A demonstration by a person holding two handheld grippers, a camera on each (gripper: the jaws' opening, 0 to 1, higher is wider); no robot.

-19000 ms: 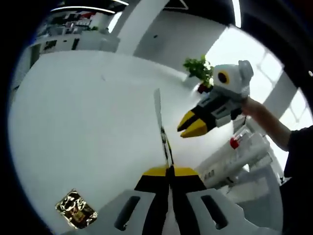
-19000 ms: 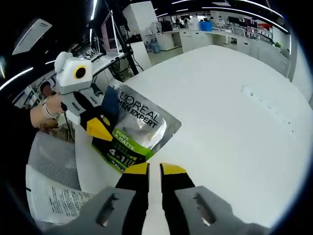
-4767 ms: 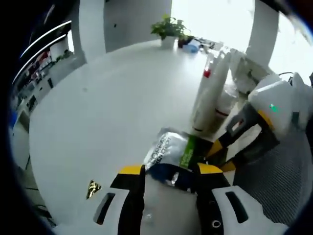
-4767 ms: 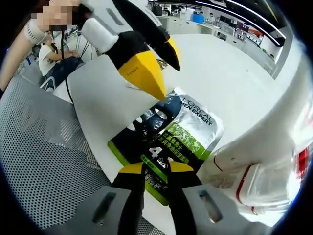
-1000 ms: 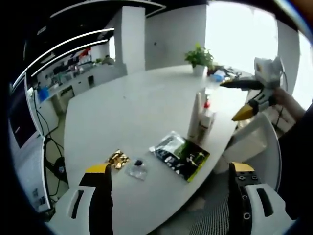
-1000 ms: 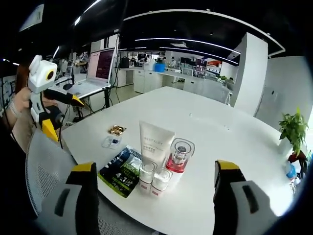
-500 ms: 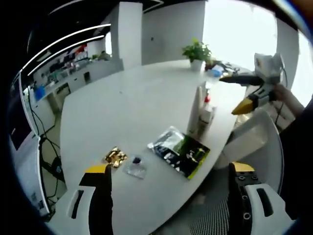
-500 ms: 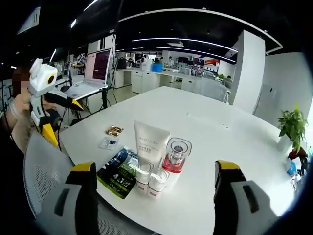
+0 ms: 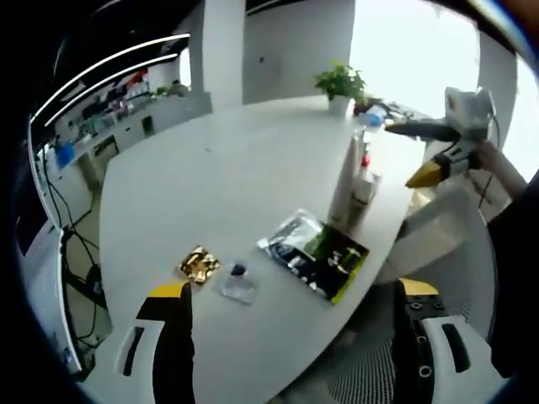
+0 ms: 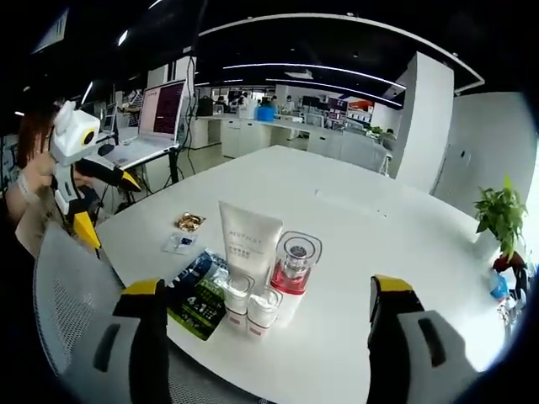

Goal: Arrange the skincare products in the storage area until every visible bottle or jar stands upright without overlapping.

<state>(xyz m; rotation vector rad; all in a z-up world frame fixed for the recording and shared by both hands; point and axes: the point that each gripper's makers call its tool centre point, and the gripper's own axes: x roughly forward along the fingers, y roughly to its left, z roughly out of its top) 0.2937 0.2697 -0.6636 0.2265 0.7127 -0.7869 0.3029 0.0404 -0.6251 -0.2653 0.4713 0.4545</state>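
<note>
Skincare products stand grouped near the table's [image 10: 404, 252] near edge in the right gripper view: a white tube [image 10: 247, 240] upright on its cap, a clear bottle with a red base [image 10: 292, 273] just to its 3 o'clock side, and two small white jars [image 10: 250, 305] touching in front of them at 6 o'clock. The tube's printing is too small to read. A green and silver sachet [image 10: 200, 296] lies flat just at 9 o'clock of the jars, with a large "4" legible; in the left gripper view the sachet [image 9: 314, 253] sits at 7 o'clock of the upright products [image 9: 354, 181]. Further out lie a small clear packet [image 9: 235, 282] and a gold foil packet [image 9: 198, 264], close together.

The left gripper [image 9: 290, 337] and the right gripper [image 10: 265, 332] both have their jaws spread wide, holding nothing, well apart from the products.

Against half a second ago, the products keep the same arrangement; both views have shifted slightly, and the jaws remain as wide as they were.
</note>
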